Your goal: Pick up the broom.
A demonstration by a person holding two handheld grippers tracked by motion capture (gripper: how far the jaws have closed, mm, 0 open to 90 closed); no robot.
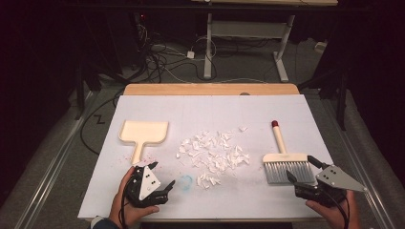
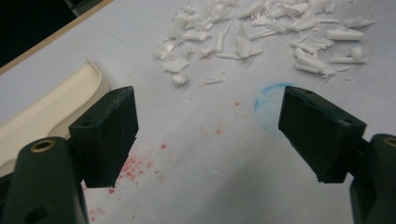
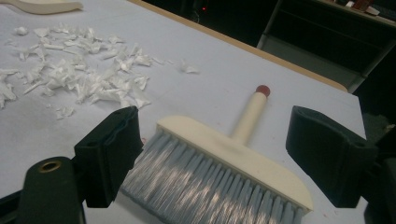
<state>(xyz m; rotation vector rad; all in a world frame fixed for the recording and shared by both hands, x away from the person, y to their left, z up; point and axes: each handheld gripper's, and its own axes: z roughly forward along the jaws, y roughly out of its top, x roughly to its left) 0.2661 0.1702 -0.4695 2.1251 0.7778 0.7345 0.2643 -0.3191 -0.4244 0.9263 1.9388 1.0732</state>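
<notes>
A wooden table (image 1: 210,89) stands in a dark room, most of its top covered by a white sheet (image 1: 210,114) that carries a few red specks and a faint blue ring (image 2: 270,108) near the person's edge. On the left of the sheet lies a cream dustpan (image 1: 143,133), mouth pointing away from the person and handle pointing back toward them. On the right lies a hand brush (image 1: 285,160) with a cream head and handle, a red tip at the far end, and grey bristles (image 3: 205,186) facing the person. Between the two, near the middle of the sheet, a loose heap of white paper scraps (image 1: 213,155) is scattered.

The left gripper (image 1: 162,188) sits low at the near edge, just beside the dustpan's handle; its jaws are spread wide with nothing between them, aimed across bare sheet toward the scraps. The right gripper (image 1: 301,175) is right at the brush, its jaws also spread wide, one on each side of the bristles; in the right gripper view the left jaw appears to brush the bristle ends, but neither jaw is pressing on the brush.
</notes>
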